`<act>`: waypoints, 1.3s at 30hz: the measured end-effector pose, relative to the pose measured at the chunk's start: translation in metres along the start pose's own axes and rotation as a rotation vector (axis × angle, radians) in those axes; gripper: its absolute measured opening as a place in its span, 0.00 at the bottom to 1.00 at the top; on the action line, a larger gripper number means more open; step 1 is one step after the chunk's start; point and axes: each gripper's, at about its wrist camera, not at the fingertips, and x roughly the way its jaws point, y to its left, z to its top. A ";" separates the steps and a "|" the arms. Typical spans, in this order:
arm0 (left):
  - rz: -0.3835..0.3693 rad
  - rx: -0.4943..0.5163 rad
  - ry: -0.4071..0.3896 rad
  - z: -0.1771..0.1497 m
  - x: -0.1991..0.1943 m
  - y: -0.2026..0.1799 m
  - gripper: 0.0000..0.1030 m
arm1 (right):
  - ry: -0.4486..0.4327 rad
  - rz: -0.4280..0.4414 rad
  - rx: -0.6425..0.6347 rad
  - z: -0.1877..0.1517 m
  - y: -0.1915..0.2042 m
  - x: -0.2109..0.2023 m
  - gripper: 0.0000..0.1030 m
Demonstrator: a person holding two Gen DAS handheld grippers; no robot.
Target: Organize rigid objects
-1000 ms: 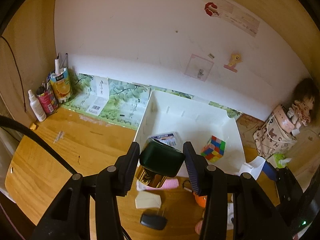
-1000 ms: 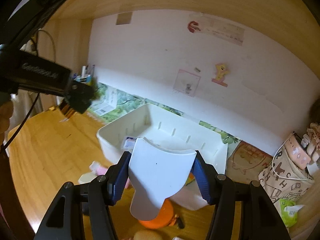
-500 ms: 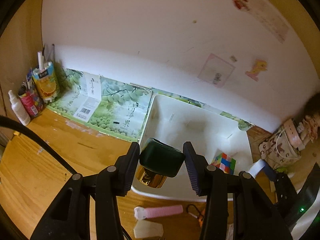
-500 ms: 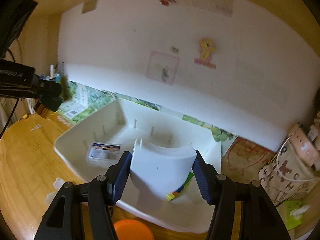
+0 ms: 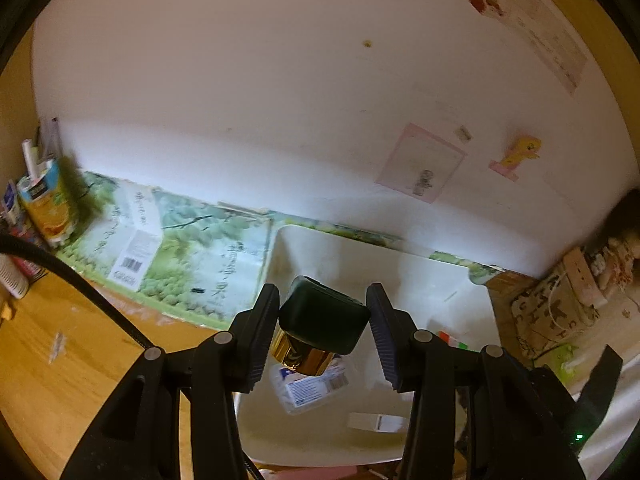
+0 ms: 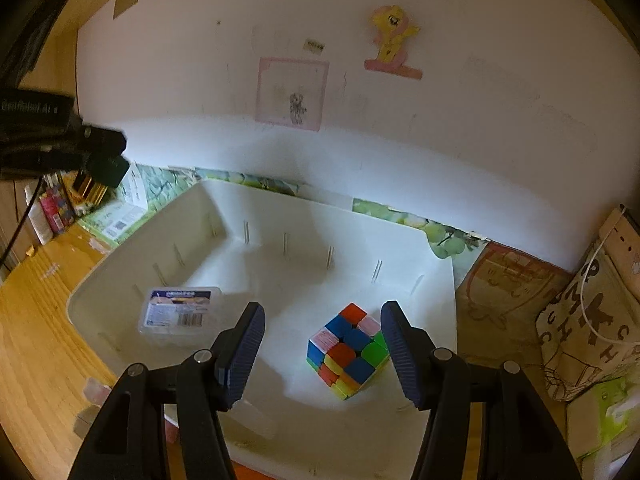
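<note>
The left gripper (image 5: 323, 334) pinched a green-capped gold bottle (image 5: 316, 332) over the white bin (image 6: 120, 280); the right gripper's (image 6: 322, 344) jaws stood spread, empty. Dropped carelessly, the bottle could strike the clear box (image 6: 178, 314).

We see dim, warm yellowish light. Both fisheye views bow hard at their dark rims. The bin (image 6: 256, 264) floor is brightest; left of it, the cartons (image 5: 48, 208) smear with motion blur.
</note>
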 end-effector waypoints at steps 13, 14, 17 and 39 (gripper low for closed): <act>-0.051 0.046 -0.015 -0.001 -0.005 -0.017 0.61 | 0.022 -0.009 -0.023 0.001 0.006 0.002 0.69; -0.053 0.050 -0.024 -0.001 -0.008 -0.018 0.62 | 0.021 -0.011 -0.024 0.001 0.005 0.000 0.69; -0.056 0.060 -0.042 0.001 -0.019 -0.024 0.64 | 0.011 -0.014 -0.023 0.003 0.004 -0.007 0.69; 0.053 0.108 -0.158 -0.043 -0.128 -0.046 0.84 | -0.121 -0.042 -0.023 -0.007 -0.004 -0.112 0.78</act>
